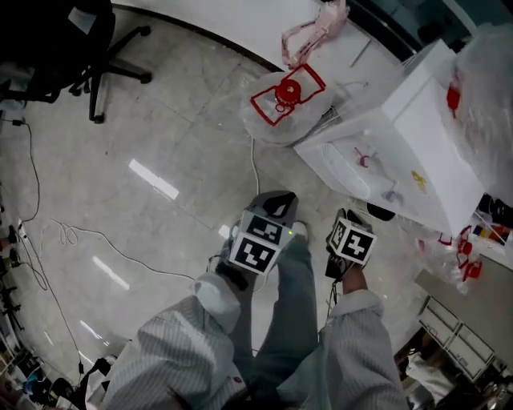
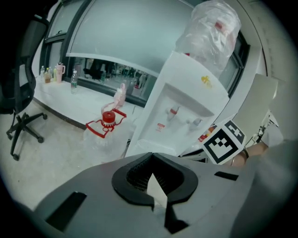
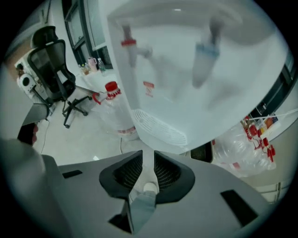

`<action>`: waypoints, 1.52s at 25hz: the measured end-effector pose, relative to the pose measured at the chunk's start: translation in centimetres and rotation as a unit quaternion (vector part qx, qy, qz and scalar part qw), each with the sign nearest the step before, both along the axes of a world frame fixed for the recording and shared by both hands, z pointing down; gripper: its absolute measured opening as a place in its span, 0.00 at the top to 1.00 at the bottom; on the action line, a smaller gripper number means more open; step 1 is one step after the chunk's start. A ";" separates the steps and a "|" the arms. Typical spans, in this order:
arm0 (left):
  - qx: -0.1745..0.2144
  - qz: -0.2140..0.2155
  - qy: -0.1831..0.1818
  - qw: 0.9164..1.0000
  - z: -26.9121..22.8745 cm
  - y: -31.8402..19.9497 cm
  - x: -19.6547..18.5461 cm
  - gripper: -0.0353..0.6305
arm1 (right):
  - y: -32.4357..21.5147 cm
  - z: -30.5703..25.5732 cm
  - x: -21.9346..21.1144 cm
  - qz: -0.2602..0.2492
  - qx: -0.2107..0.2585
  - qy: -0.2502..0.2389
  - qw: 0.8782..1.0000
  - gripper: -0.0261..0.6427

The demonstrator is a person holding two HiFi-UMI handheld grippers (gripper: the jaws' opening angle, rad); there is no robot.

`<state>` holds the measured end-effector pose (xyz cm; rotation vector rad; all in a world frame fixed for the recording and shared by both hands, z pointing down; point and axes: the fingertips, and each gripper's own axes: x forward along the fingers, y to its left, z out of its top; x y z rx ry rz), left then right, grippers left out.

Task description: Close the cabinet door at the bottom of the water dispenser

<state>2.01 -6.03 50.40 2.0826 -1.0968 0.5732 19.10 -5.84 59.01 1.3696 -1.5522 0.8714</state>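
Left tongs (image 2: 151, 157) shut, right tongs (image 3: 148, 155) narrowly apart; both empty, off dispenser (image 1: 401, 136): door probably needs only push.

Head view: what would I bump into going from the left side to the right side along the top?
black office chair → water jug with the red cap → white water dispenser

Water dispenser (image 1: 401, 136) at right. Water jug (image 1: 284, 100) on the floor (image 1: 176, 120), just left of the dispenser. Worktop (image 1: 232, 20) behind both. Office chair (image 1: 88, 48) well apart at far left. Cable (image 1: 96, 236) on the floor, in front of the chair.
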 end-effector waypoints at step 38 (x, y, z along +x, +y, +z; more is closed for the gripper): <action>0.281 0.159 0.108 0.940 -42.5 5.6 3.8 0.93 | 5.3 -54.2 -9.3 -0.160 0.433 -0.233 0.856 0.94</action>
